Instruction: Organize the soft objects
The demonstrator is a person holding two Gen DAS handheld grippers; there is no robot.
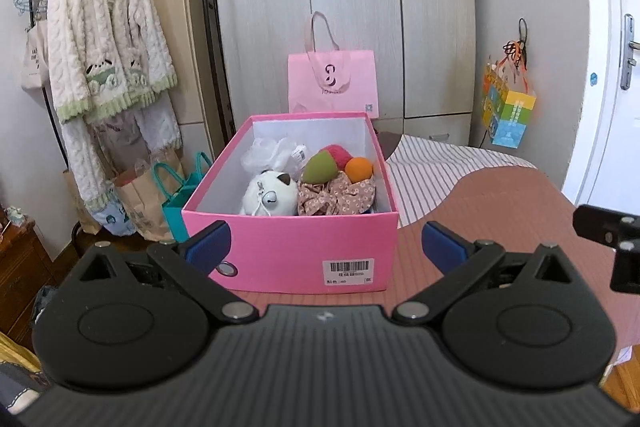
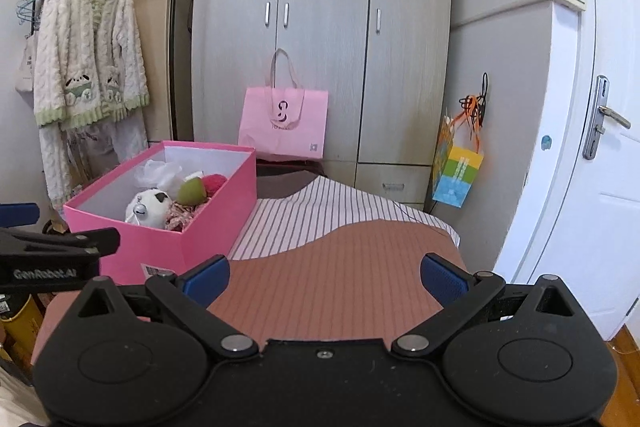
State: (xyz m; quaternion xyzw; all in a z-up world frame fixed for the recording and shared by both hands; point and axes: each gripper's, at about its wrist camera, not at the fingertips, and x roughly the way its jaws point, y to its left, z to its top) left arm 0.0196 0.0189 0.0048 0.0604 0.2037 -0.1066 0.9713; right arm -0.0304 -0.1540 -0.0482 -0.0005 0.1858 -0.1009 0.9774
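Ahead of both claws spreads the brown-and-striped bedcover [image 2: 340,267], and beyond it stands the grey wardrobe [image 2: 320,7]. Directly before the left claw [image 1: 326,247], whose jaws stand wide with nothing between them, sits the pink box [image 1: 280,247]. Inside it lie a white plush toy [image 1: 272,193], floral cloth [image 1: 336,197], a green ball [image 1: 319,167] and an orange ball [image 1: 359,167]. The right claw [image 2: 326,279] gapes wide too, the box ahead to its left.
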